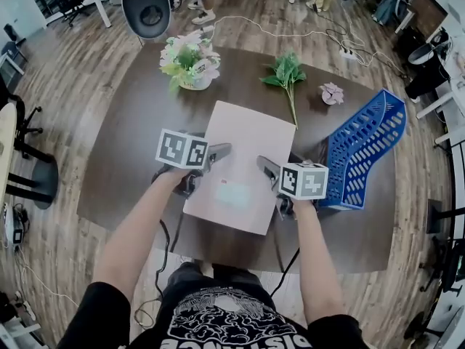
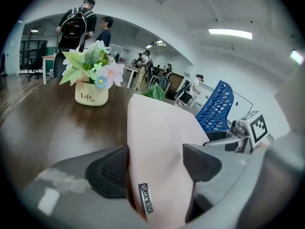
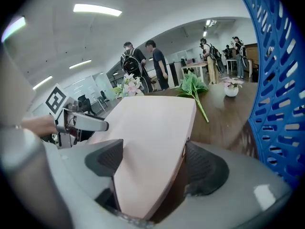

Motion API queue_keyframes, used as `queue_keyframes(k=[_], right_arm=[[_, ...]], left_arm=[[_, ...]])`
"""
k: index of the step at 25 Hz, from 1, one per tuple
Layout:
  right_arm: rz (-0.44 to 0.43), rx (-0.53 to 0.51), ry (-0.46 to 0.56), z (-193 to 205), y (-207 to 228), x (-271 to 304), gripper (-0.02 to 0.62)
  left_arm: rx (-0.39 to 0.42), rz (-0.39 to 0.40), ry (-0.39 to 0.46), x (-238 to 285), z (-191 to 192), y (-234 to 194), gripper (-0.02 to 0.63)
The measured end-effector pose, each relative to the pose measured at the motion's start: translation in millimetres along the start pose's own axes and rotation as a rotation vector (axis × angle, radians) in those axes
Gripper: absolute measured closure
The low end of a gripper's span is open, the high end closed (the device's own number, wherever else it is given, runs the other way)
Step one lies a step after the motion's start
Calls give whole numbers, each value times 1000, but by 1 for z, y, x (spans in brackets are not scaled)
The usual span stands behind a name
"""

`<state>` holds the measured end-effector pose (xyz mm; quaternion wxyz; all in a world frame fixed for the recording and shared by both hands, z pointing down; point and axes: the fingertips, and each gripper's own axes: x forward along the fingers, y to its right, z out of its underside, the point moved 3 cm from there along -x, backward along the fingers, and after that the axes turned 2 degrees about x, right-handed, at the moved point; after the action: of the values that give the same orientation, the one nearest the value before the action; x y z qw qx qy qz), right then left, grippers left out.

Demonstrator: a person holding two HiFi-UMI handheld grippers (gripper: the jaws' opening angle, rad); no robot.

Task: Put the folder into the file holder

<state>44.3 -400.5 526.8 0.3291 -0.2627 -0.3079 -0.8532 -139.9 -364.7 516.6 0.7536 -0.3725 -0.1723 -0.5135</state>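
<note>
I hold the folder (image 1: 243, 158) by its near end with both grippers. My left gripper (image 1: 218, 153) is clamped on the near left edge and my right gripper (image 1: 267, 167) on the near right edge. In each gripper's own view the pink cover runs between the jaws with the pads against it.

The holder (image 1: 363, 147) stands on the table (image 1: 123, 144), to the right of the folder. It is just beside my right gripper and well apart from my left, so the right hand leads.

The folder's long axis runs away from me, its far end leaning slightly toward the holder, and its right edge lies alongside the holder's blue mesh wall. As I judge it, the move is a swing to the right, tipping the flat folder up on edge so that it meets a slot. I cannot tell from here which way the slots open.
</note>
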Motion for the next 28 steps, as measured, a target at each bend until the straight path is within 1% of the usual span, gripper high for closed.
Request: queue_keyframes(k=[4, 10, 17, 21, 28], right_arm=[[41, -41, 61, -12, -10, -18, 192], [120, -102, 167, -30, -23, -47, 195], [215, -184, 263, -38, -45, -79, 196], [267, -214, 309, -40, -55, -95, 198], [360, -260, 388, -38, -74, -118, 199]], left_arm=[[49, 0, 43, -16, -15, 7, 265], [134, 27, 102, -35, -39, 23, 279], [211, 62, 133, -57, -45, 38, 279], [258, 77, 162, -69, -48, 46, 279], [308, 108, 207, -88, -52, 59, 279]])
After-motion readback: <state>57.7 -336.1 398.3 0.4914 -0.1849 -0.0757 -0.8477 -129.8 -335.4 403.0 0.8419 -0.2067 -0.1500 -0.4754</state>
